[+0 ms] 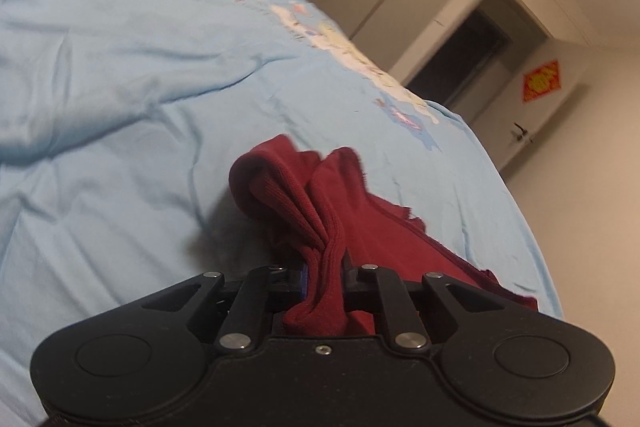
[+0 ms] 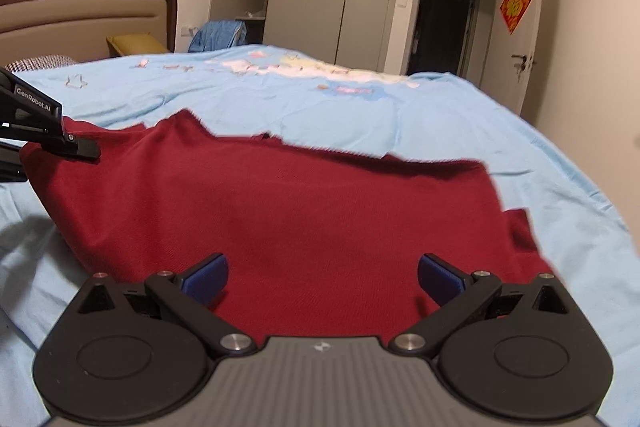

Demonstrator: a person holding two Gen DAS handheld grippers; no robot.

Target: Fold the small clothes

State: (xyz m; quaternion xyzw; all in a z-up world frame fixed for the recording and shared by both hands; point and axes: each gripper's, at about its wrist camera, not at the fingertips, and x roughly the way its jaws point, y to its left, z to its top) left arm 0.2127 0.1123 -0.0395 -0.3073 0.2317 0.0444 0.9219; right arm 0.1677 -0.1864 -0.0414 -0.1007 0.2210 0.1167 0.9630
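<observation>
Left tool [image 1: 324, 277]: pressed together on a bunched ribbed edge of the dark red garment [image 1: 320, 203], at lower centre of its wrist view. Right tool [image 2: 322, 277]: spread wide, blue pads [image 2: 206, 277] apart, gripping nothing, low over the cloth. The garment lay across the light blue bed sheet [image 2: 420, 115], filling mid-frame of the right view; its left corner was lifted at the left tool, seen at the frame's left edge.
</observation>
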